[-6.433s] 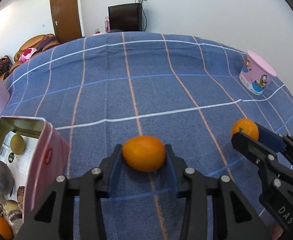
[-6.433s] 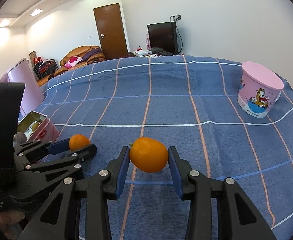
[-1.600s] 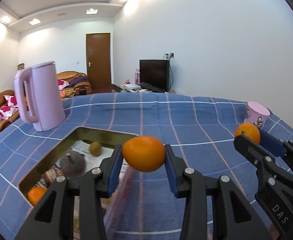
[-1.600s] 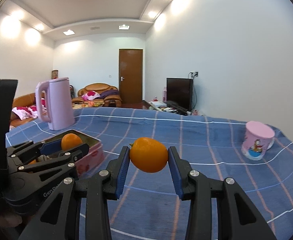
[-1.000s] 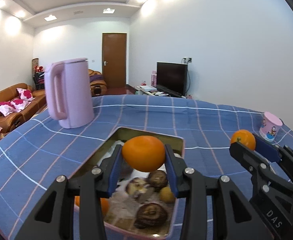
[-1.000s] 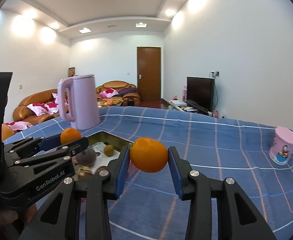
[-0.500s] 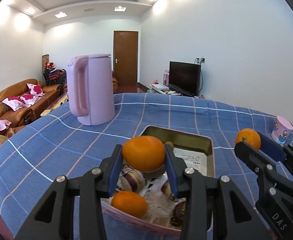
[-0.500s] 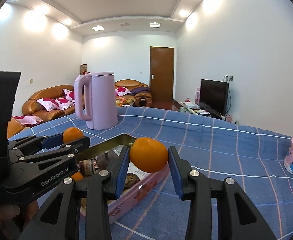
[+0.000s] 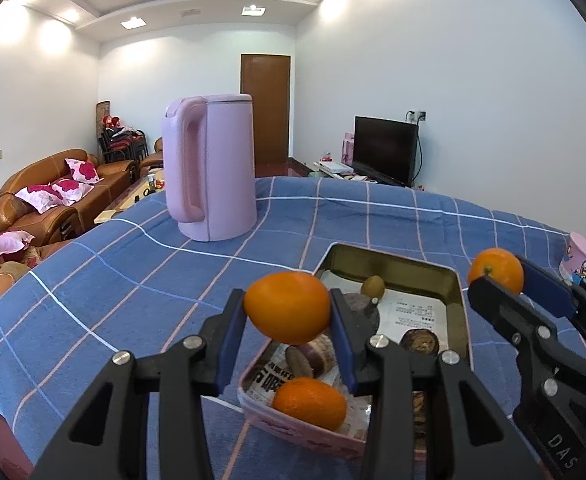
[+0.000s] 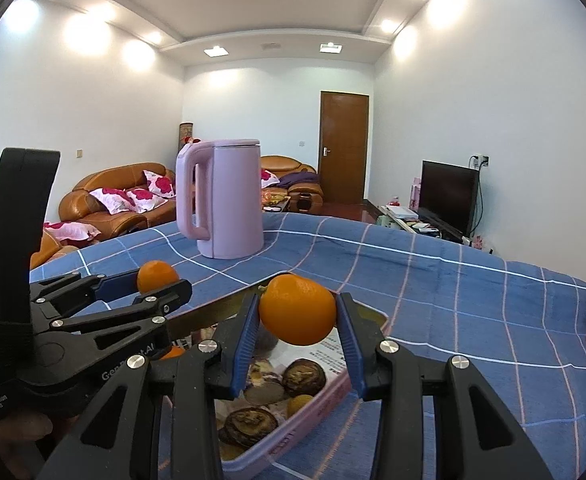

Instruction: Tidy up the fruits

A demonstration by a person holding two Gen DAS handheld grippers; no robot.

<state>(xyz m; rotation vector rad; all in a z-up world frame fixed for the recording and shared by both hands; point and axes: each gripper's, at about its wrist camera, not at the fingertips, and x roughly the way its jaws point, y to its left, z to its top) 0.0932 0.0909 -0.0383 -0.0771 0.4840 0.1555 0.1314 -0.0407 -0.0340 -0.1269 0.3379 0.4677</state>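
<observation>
My left gripper (image 9: 289,312) is shut on an orange (image 9: 287,306), held in the air above the near left corner of a pink tin box (image 9: 459,280). My right gripper (image 10: 297,316) is shut on a second orange (image 10: 297,309), hovering over the same pink tin box (image 10: 317,404). Each gripper shows in the other's view: the right gripper (image 9: 497,280) with its orange (image 9: 495,271) at the right, the left gripper (image 10: 155,280) with its orange (image 10: 157,276) at the left. Inside the box lie another orange (image 9: 309,403), a small green-brown fruit (image 9: 373,287), several dark round fruits and printed paper.
A tall pink kettle (image 9: 209,168) stands on the blue checked tablecloth (image 9: 113,280) beyond the box. A pink cartoon cup (image 9: 581,256) sits at the far right of the table. Sofas, a door and a TV lie behind the table's far edge.
Both grippers have carried their oranges across the table towards the tin box. The box and kettle have shifted right in the left wrist view, and the box now lies under both grippers.
</observation>
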